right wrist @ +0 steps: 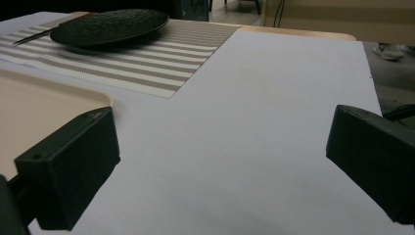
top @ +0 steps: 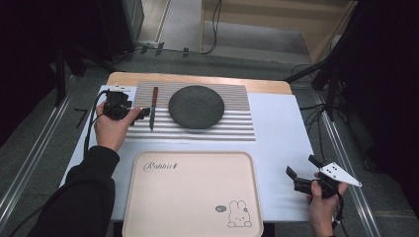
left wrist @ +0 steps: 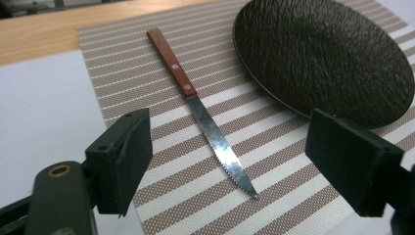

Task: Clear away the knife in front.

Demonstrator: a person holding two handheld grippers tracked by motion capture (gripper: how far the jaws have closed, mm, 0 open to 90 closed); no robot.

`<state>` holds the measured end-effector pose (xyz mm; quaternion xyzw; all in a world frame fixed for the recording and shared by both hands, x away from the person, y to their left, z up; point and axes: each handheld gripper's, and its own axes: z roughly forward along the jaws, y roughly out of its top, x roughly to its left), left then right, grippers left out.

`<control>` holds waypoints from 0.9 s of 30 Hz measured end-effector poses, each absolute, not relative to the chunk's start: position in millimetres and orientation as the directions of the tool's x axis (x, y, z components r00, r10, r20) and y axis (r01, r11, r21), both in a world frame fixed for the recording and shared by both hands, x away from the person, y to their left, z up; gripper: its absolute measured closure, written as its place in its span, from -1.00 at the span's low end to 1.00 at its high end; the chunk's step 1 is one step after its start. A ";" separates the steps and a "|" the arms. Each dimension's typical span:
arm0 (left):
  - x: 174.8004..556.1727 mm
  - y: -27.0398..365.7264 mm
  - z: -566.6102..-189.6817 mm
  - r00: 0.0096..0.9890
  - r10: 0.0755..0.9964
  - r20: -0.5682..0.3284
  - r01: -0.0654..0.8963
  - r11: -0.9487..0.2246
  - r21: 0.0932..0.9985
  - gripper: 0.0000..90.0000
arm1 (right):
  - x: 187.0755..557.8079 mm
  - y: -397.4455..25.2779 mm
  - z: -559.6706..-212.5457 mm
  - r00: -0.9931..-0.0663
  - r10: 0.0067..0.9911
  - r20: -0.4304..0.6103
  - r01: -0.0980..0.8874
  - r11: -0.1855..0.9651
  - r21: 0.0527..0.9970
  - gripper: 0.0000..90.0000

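Note:
A steak knife (top: pixel 153 107) with a red-brown wooden handle and serrated blade lies on the striped placemat (top: pixel 237 129), just left of a dark round plate (top: pixel 196 106). My left gripper (top: pixel 142 114) hovers at the mat's left edge, open, its jaws either side of the knife's blade (left wrist: pixel 220 147) in the left gripper view, with the plate (left wrist: pixel 323 58) to the right. My right gripper (top: pixel 299 172) is open above the bare white table near the front right corner. In the right gripper view, the plate (right wrist: pixel 110 25) and knife tip (right wrist: pixel 32 36) sit far off.
A beige tray (top: pixel 192 195) with a rabbit print lies at the front centre; its corner (right wrist: pixel 44 115) appears in the right gripper view. The white table cover (top: pixel 281 143) borders the mat on the right. Cables and stands surround the table on the floor.

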<state>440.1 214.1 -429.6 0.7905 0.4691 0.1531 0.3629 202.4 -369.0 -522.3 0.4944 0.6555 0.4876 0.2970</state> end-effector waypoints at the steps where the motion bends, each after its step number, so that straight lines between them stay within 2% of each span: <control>1: 440.1 214.1 -429.6 0.513 0.853 -0.098 0.630 -0.297 0.717 -0.57 | 202.4 -369.0 -522.3 -0.335 0.938 0.093 0.358 0.036 0.933 -1.00; 2: 447.6 209.2 -430.0 0.523 0.847 -0.090 0.650 -0.328 0.686 -0.56 | 202.2 -369.3 -522.2 -0.335 0.937 0.097 0.359 0.032 0.933 -1.00; 11: 473.0 198.7 -432.2 0.499 0.858 -0.122 0.704 -0.319 0.634 -0.51 | 202.2 -369.9 -522.3 -0.336 0.937 0.098 0.356 0.030 0.934 -1.00; 18: 489.3 189.5 -432.4 0.495 0.855 -0.154 0.743 -0.324 0.586 -0.26 | 202.1 -370.0 -522.3 -0.336 0.937 0.102 0.356 0.026 0.934 -1.00; 23: 501.4 182.9 -433.9 0.468 0.876 -0.118 0.767 -0.336 0.547 -0.17 | 202.1 -370.1 -522.3 -0.336 0.936 0.103 0.356 0.025 0.934 -1.00; 27: 515.0 179.6 -440.4 0.429 0.898 -0.099 0.796 -0.324 0.511 0.00 | 202.2 -370.1 -522.4 -0.336 0.936 0.107 0.358 0.022 0.934 -1.00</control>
